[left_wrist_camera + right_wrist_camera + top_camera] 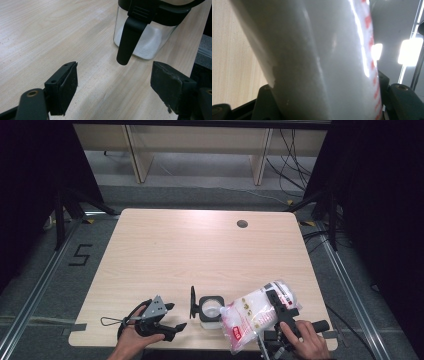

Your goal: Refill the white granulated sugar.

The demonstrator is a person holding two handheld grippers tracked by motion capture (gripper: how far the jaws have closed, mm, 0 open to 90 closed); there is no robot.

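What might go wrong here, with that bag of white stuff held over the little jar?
1. The bag, gripped by the right gripper, sags over the open jar; powder may miss its small mouth and spill on the table.
2. The left gripper is open beside the jar, not holding it, so a nudge from the bag might tip it.

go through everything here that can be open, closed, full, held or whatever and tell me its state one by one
Jar: upright on the table, lid flipped open, some white powder inside.
Bag: clamped in the right gripper, tilted, its lower end over the jar's mouth.
Left gripper: jaws open, empty, beside the jar.
Right gripper: shut on the bag.
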